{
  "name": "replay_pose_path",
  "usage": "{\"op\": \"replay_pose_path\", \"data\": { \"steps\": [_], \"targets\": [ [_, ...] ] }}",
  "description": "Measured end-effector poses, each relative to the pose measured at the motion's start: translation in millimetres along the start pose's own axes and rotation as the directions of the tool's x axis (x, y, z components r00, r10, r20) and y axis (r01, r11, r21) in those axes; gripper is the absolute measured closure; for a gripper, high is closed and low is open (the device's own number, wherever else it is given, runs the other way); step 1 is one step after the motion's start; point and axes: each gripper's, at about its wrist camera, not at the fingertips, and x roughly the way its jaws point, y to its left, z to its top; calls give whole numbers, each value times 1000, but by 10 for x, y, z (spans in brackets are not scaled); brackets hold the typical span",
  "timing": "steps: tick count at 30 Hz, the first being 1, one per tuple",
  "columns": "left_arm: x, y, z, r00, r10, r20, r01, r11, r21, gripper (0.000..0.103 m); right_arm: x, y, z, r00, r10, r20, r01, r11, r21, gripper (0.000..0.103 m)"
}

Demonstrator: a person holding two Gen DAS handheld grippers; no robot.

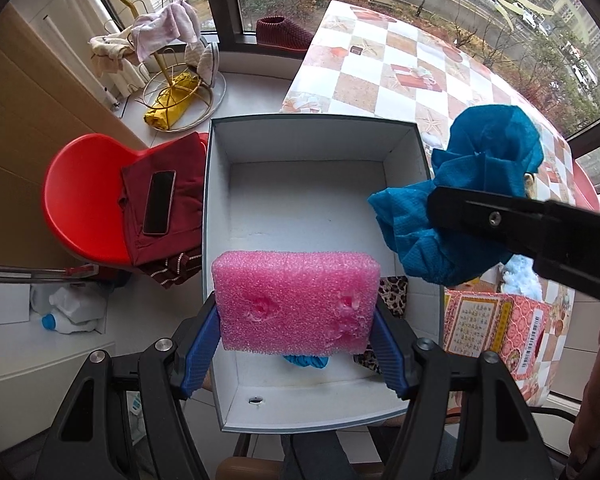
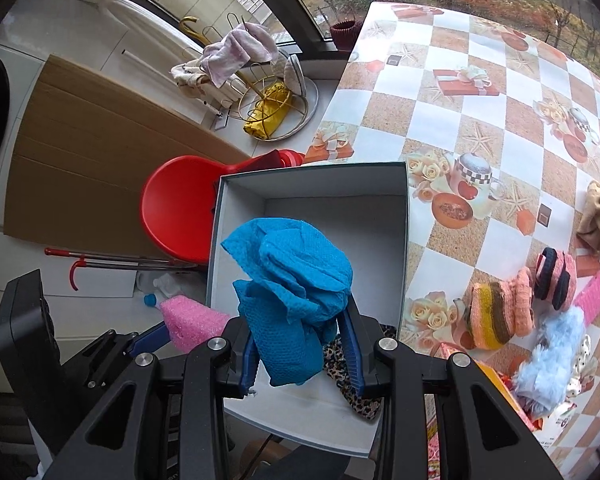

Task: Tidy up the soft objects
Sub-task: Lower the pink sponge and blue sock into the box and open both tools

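Left gripper [image 1: 296, 344] clamps a pink foam block [image 1: 296, 300] between its blue pads, held over the near end of the open white box [image 1: 216, 200]. Right gripper [image 2: 302, 354] is closed on a crumpled blue cloth [image 2: 292, 296], also above the box. A leopard-print fabric [image 2: 356, 392] lies inside at the near right corner. More soft items, including a light blue fluffy piece [image 2: 552, 360], sit on the checkered tablecloth [image 2: 440, 92].

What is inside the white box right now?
In the box: a leopard-print cloth near the right wall and a blue scrap showing below the pink sponge. The sponge, held above, hides part of the floor; the far half is bare.
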Motion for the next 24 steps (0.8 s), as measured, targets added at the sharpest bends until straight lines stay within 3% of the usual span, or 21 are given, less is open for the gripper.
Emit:
{"op": "replay_pose_path", "data": {
  "steps": [24],
  "targets": [
    [307, 10, 306, 1000, 9, -27, -10, 999, -40, 31, 234, -169, 289, 998, -41, -48, 44, 998, 49, 66]
  ]
}}
